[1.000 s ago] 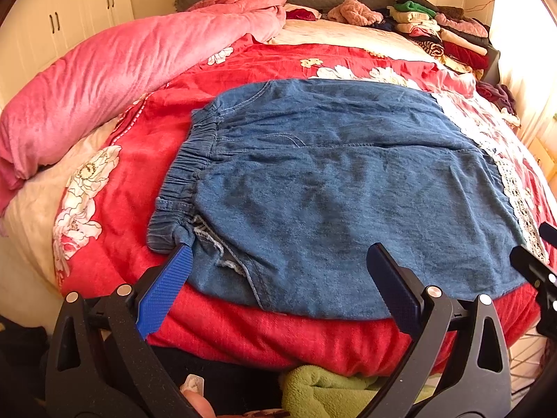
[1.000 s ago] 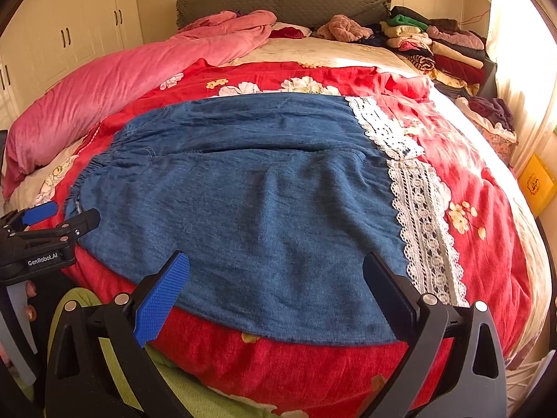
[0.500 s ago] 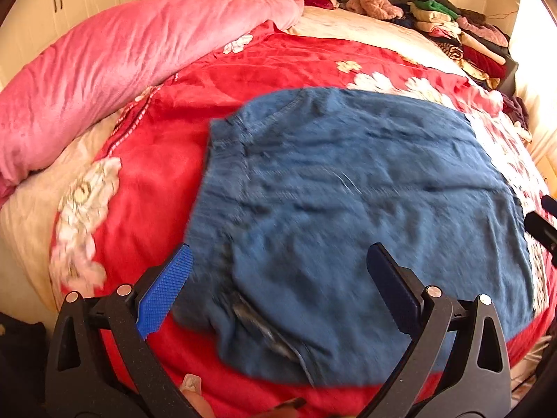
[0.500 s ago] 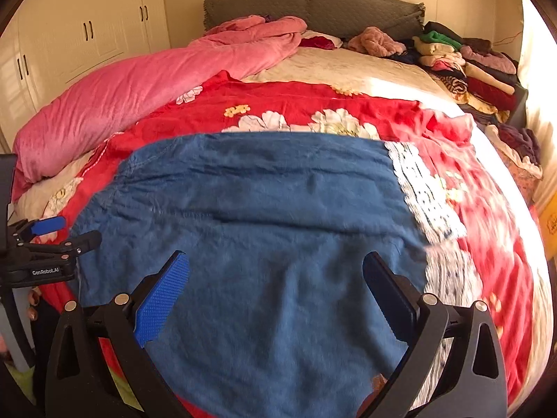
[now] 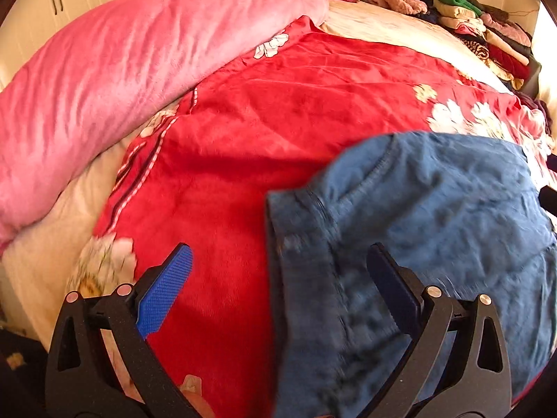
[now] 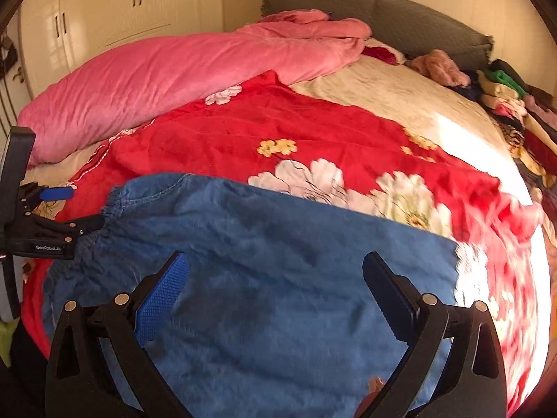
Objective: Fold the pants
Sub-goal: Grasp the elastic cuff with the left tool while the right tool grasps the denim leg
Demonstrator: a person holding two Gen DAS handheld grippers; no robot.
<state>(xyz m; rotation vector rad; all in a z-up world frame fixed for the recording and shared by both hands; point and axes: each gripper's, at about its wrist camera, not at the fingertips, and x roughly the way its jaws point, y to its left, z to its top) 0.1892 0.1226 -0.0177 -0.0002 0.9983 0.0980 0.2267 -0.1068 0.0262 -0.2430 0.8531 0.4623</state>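
The blue denim pants (image 6: 278, 261) lie spread on the red floral blanket (image 6: 313, 129), with the elastic waistband (image 5: 278, 244) to the left and a white lace hem (image 6: 470, 271) to the right. My left gripper (image 5: 278, 289) is open just above the waistband edge; its right finger (image 5: 390, 292) is over denim and its blue pad (image 5: 163, 292) over the blanket. My right gripper (image 6: 275, 292) hovers open over the middle of the pants, holding nothing. In the right wrist view the left gripper (image 6: 87, 206) shows open at the waistband corner.
A thick pink quilt (image 5: 122, 69) runs along the bed's left side. Folded clothes (image 6: 515, 104) are stacked at the far right by the grey headboard (image 6: 400, 24). White wardrobes (image 6: 122, 17) stand to the left. The bed's near edge drops off below the grippers.
Both grippers have moved forward over the bed and closer to the pants, with both views swinging left. The left gripper now straddles the waistband edge. Both stay open.
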